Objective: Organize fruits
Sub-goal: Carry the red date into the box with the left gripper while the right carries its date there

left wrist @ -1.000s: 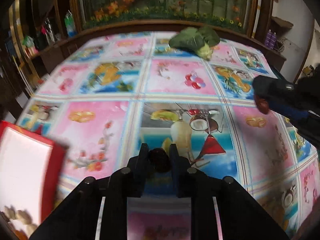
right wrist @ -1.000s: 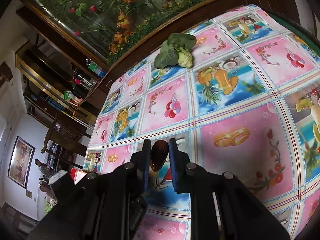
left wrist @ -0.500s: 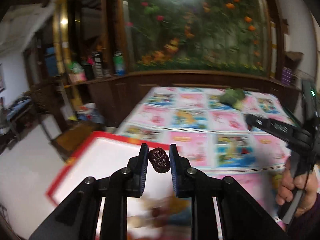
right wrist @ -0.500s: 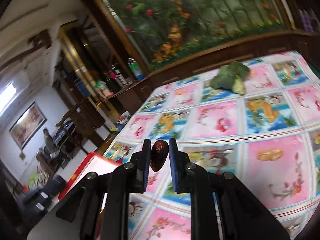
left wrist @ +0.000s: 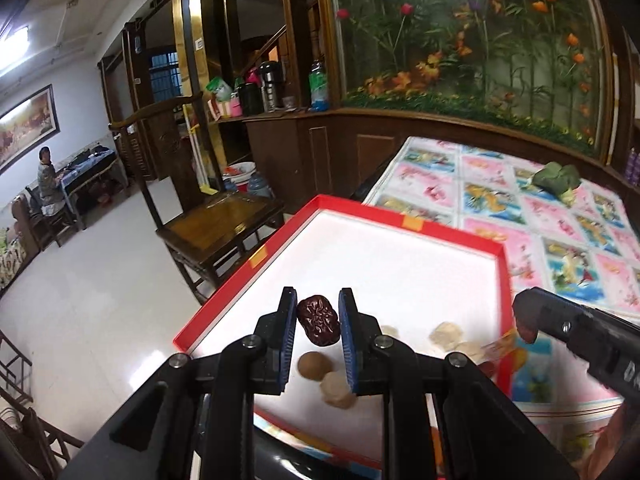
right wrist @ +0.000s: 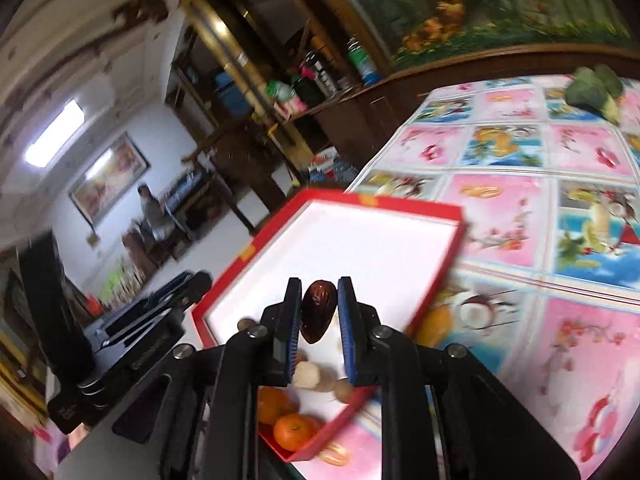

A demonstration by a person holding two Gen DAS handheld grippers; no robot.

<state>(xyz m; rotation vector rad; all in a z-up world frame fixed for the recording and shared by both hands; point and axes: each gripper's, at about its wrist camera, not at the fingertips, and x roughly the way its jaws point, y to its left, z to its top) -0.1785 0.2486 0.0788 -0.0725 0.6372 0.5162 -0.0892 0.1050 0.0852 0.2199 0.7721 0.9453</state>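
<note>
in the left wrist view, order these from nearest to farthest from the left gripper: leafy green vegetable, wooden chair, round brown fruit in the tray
1. round brown fruit, just below the left gripper
2. wooden chair, beyond the tray, left
3. leafy green vegetable, far right on the table

Blurred oranges (right wrist: 289,420) behind the right tool (right wrist: 319,312)

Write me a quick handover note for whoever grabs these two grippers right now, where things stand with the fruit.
Left gripper: shut on a wrinkled red date, above the red tray.
Right gripper: shut on a second date, also above the tray.
In the tray: pale round fruits and oranges at the near end.
Done: both dates picked and carried to the tray.
Left: release both into the tray. A leafy green vegetable lies on the far tablecloth.
</note>
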